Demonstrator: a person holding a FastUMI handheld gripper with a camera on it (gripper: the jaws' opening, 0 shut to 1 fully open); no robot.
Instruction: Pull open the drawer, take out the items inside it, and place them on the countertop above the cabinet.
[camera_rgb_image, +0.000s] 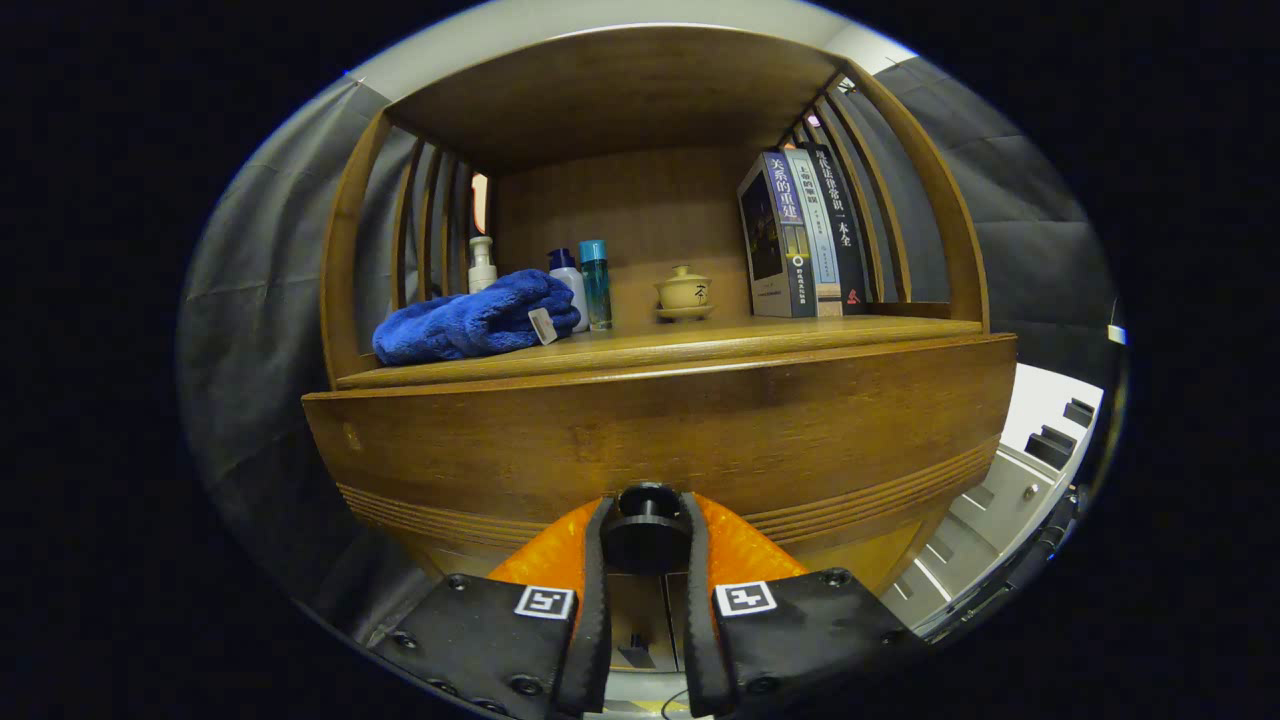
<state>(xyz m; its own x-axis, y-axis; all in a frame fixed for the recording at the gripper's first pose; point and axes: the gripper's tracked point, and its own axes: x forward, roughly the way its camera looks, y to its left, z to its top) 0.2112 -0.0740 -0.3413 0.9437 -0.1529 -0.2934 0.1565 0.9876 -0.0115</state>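
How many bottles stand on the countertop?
3: a white pump bottle behind the blue towel, then a white bottle and a teal one beside it. The towel may hide more.

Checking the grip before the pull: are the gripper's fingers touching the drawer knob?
Touching. The gripper view shows the gripper with both fingers closed against the sides of the drawer knob, no gap visible.
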